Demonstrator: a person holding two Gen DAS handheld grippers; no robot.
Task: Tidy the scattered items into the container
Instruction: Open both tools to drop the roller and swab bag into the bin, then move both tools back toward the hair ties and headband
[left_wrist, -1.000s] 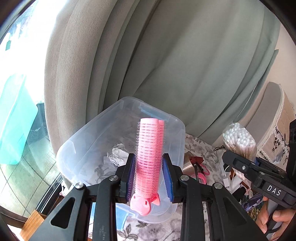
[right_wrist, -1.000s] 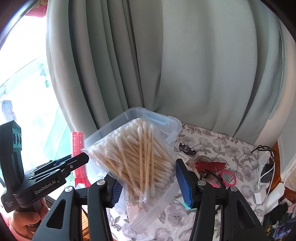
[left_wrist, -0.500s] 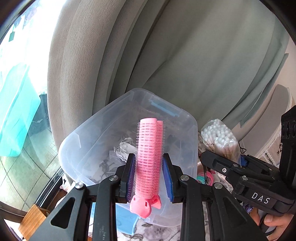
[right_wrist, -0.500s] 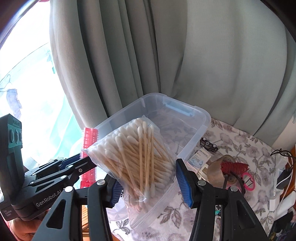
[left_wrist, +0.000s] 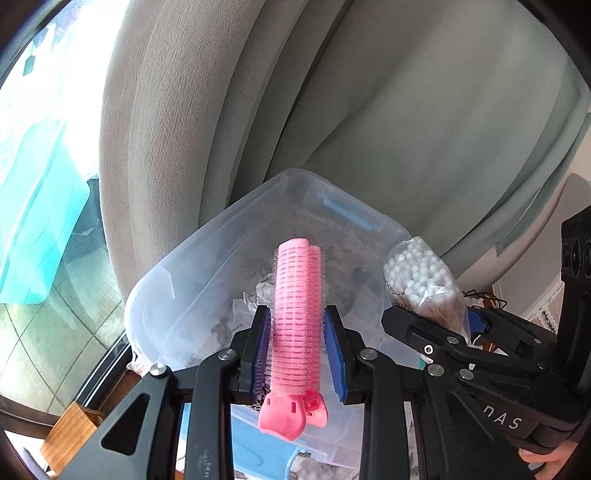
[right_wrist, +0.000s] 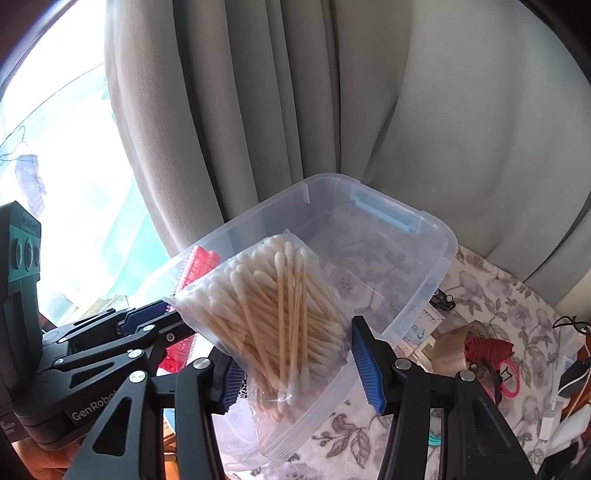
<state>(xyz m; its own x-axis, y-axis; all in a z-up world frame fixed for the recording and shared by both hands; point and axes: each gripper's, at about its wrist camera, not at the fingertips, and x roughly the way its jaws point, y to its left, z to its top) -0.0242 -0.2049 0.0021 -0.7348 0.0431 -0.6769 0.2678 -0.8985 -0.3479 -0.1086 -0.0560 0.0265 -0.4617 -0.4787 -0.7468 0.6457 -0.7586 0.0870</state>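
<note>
Two items held over the open container; more loose on the cloth.
Clear rectangular plastic storage box with a blue latch sits open against the curtain, crumpled white paper in its bottom. Pink cylindrical hair roller with clip base stands upright, pinched between blue pads above the box's near edge. Clear zip bag of wooden-stemmed cotton swabs is held upright, white tips uppermost, over the box's near side, just beside the roller. Red bristly item, pink ring and small white packet lie outside the box, right of it.
</note>
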